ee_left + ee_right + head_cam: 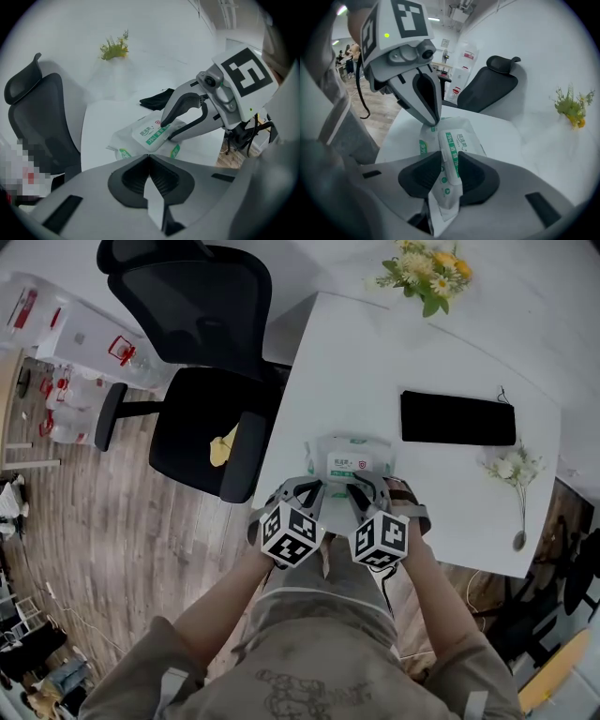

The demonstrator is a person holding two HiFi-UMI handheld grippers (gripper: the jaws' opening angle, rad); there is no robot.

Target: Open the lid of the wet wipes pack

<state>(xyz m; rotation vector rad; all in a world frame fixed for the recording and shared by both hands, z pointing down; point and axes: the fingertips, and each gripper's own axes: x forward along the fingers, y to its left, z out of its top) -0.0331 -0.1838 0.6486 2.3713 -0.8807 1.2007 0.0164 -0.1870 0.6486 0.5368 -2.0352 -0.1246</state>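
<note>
Presently: right gripper (pixel 449 155) jaws clamped on near end of pack (pixel 352 459); left gripper (pixel 149 157) jaws together, tips touching the pack's edge alongside; pack lies on table (pixel 375 362).

The pack (pixel 351 460) lay at the near edge of the table (pixel 356 352), with a case (pixel 457 418) behind it to the right and a sprig (pixel 511 470) further right. A chair (pixel 202 381) stood left of the table, and flowers (pixel 424 266) lay beyond its far edge. The left gripper (pixel 307 487) and right gripper (pixel 362 489) were side by side at the pack's near end, which lay between the right one's jaws.
</note>
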